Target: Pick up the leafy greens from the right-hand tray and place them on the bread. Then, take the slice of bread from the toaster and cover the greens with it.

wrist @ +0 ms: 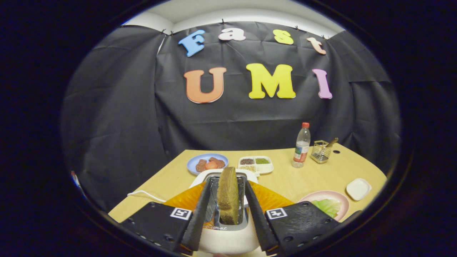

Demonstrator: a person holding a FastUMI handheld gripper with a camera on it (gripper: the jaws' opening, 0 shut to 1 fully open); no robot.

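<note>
A brown slice of bread (227,194) stands upright in the slot of a white toaster (228,239). My gripper (228,182) is open, one finger on each side of the slice, with a small gap at both sides. An orange tray (187,200) shows behind the fingers on either side of the toaster. Leafy greens (327,207) lie on a pink plate (323,194) to the right of the right finger; whether bread lies under them is hidden.
Beyond the toaster sit a blue plate of food (207,163) and a white divided dish of grains (255,164). Farther right stand a plastic bottle (301,145), a wire basket (320,151) and a small white dish (358,188). A white cable (142,194) runs left.
</note>
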